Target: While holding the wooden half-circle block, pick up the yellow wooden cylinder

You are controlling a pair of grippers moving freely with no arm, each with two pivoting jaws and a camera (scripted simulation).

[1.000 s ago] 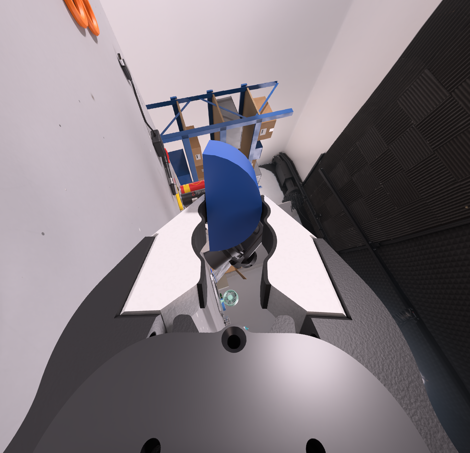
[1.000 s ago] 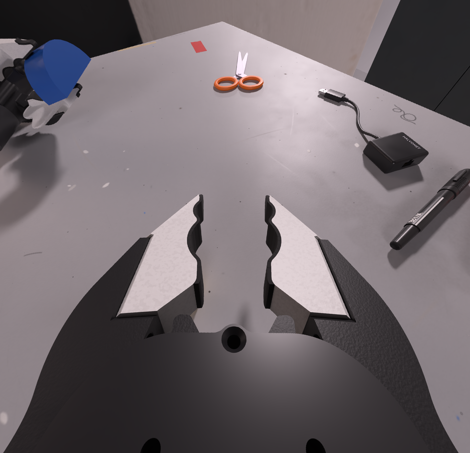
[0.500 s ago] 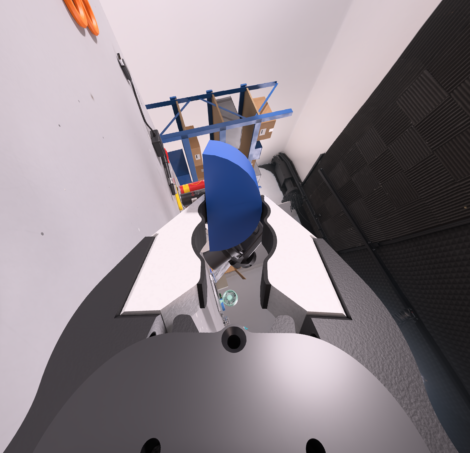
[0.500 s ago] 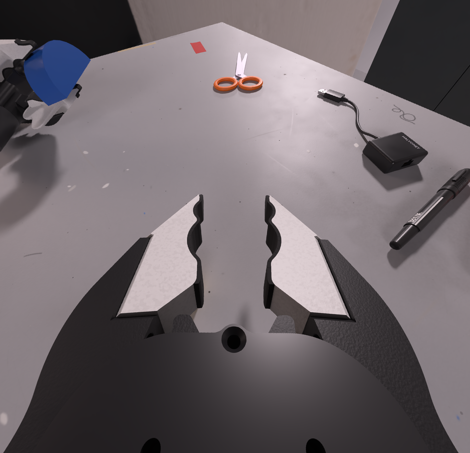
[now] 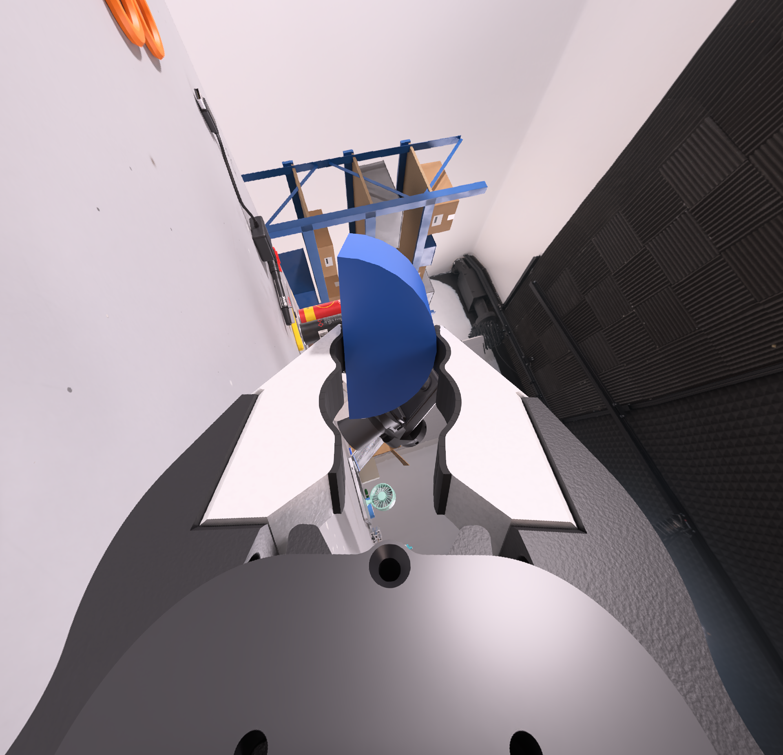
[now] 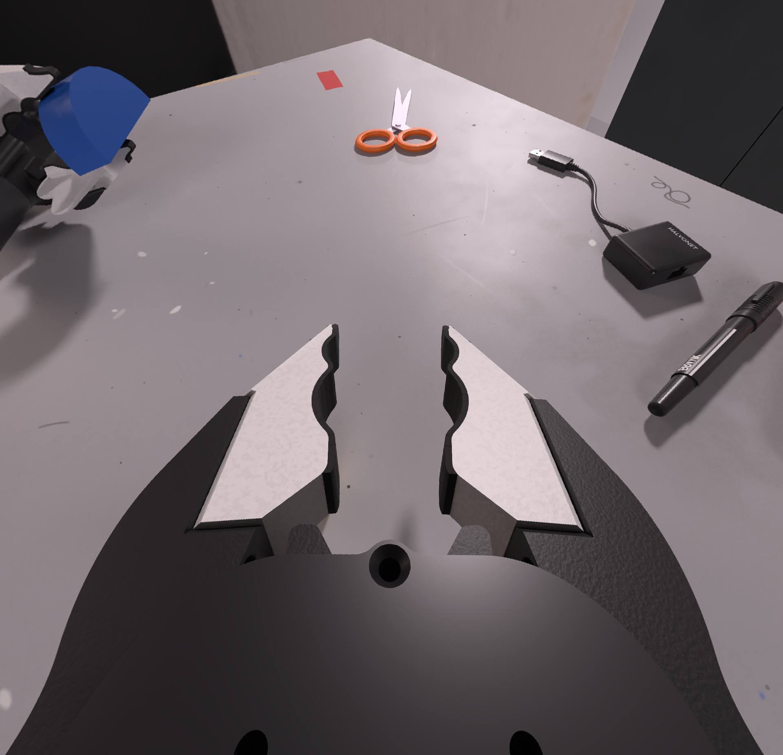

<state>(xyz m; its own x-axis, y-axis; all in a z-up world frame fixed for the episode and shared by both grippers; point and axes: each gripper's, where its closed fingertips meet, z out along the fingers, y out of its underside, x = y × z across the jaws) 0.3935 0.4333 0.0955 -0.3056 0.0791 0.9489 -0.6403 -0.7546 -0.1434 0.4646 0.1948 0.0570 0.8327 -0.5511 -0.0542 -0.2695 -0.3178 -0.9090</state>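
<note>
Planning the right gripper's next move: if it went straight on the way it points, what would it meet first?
Probably bare tabletop: the right gripper points down at it, nothing between its open fingers. The scissors lie farther along; depth is unclear.

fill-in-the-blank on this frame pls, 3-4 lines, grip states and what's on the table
1. The left gripper is shut on a half-circle block coloured ____.
2. The right gripper has its jaws ____ with nothing between them.
3. The scissors on the table have ____ handles.
4. Between the USB adapter and the right edge of the right wrist view lies a black ____.

Missing words: blue; open; orange; marker
</note>
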